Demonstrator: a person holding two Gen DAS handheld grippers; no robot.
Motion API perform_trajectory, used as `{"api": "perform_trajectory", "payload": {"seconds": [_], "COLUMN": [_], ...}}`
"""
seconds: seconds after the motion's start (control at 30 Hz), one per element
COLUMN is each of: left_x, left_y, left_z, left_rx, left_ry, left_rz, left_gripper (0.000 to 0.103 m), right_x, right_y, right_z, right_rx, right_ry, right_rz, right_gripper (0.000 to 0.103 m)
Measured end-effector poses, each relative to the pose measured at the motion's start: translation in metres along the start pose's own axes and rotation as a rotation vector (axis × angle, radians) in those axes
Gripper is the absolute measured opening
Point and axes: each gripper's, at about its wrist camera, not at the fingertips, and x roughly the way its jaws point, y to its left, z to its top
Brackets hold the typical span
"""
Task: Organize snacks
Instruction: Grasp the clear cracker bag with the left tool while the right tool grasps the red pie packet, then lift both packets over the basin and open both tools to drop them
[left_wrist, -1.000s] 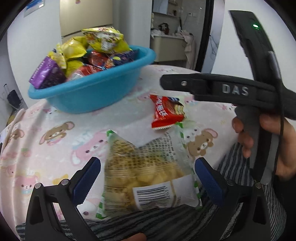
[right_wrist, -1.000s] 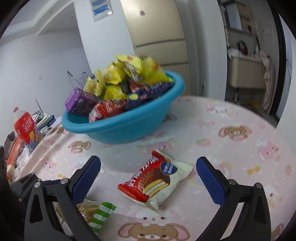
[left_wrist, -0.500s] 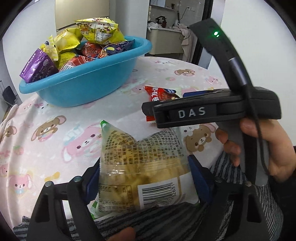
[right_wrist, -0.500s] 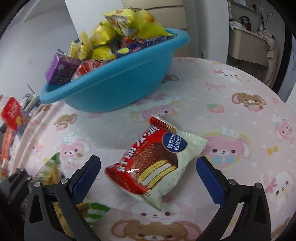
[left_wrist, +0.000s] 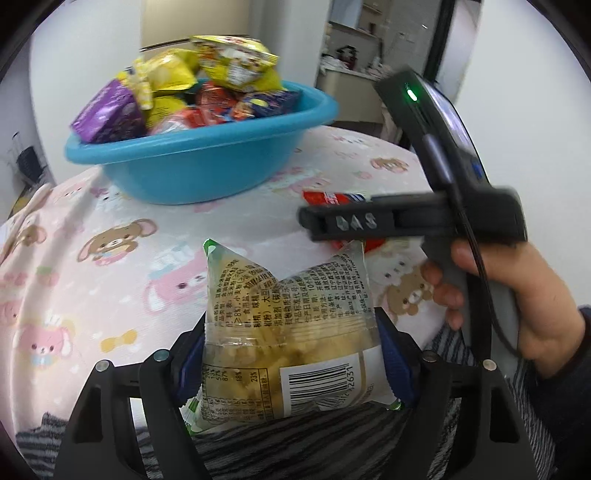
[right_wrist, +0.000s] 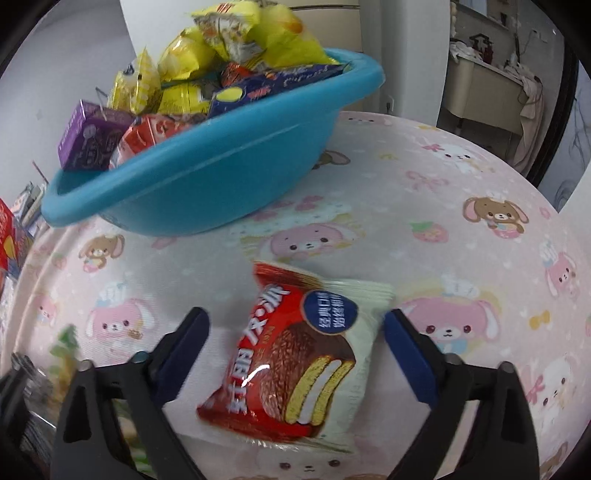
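A clear bag of yellow puffed snack with a barcode label sits between the blue pads of my left gripper. The jaws are closing and both pads press into its sides near the table's front edge. A red and white chocolate pie packet lies flat on the cloth between the fingers of my right gripper. Those jaws are closing too, with a gap still showing beside the left pad. A blue basin heaped with yellow, red and purple snack packs stands behind both.
A pink tablecloth printed with bears and rabbits covers the round table. A hand holds the right tool just right of the puffed bag. Striped clothing lies along the near edge. Red packaging stands at the far left.
My left jaws have closed from wide apart onto the puffed snack bag. The right gripper has come down over the chocolate pie packet and its fingers have drawn inward.
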Motion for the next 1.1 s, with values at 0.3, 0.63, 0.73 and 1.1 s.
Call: {"api": "perform_trajectory", "payload": {"seconds": [0.3,0.63,0.73,1.1], "left_x": [-0.01,-0.012,-0.014,-0.022], "left_y": [0.019,0.023,0.025,0.023], "left_z": [-0.003,0.0,-0.001,0.001], "left_rx": [-0.099,-0.121,-0.132,-0.129], "left_ry": [-0.016,-0.048,-0.059,-0.109], "left_rz": [0.064,0.105,0.114,0.134], "left_gripper": [0.081,0.081,0.081,0.081], "right_x": [-0.011,-0.009,-0.012,-0.039], "right_y": [0.0,0.019,0.021,0.033], "right_z": [-0.008,-0.021,-0.022,-0.024], "right_rx": [-0.084,-0.203,-0.23,-0.306], "right_ry": [-0.028,0.025,0.006,-0.128], "right_rz": [0.099,0.066,0.052,0.105], "right_gripper": [0.074,0.081,0.06,0.059]}}
